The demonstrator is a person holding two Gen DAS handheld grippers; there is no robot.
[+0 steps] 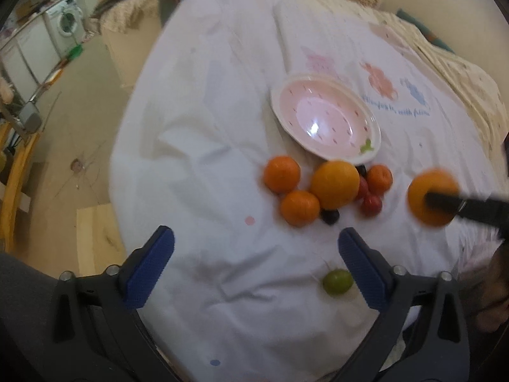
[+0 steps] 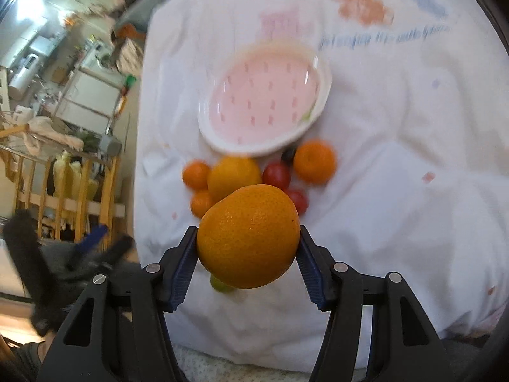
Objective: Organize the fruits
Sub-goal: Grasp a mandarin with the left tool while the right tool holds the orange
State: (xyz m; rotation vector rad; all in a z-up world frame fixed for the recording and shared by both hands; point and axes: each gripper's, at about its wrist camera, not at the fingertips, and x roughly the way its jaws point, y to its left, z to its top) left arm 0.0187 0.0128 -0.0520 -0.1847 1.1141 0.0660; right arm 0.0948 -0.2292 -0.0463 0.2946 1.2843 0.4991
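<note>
My right gripper (image 2: 247,232) is shut on a large orange (image 2: 248,235), which hangs above the white cloth. The left wrist view shows that orange (image 1: 429,184) at the right, blurred. A pink dotted plate (image 1: 324,117) (image 2: 264,102) lies empty behind a cluster of fruit: a big orange (image 1: 334,184), three tangerines (image 1: 281,174), red tomatoes (image 1: 371,203) and dark grapes (image 1: 330,216). My left gripper (image 1: 256,234) stands open above the cloth in front of the cluster, with nothing between its fingers. A small green fruit (image 1: 338,281) lies beside its right finger (image 1: 359,261).
The rumpled white cloth (image 1: 222,159) with printed figures drops off at its left edge to a beige floor (image 1: 79,127). A wooden rail (image 2: 79,184) and a washing machine (image 1: 65,22) stand to the left. A hand (image 1: 490,289) shows at the right edge.
</note>
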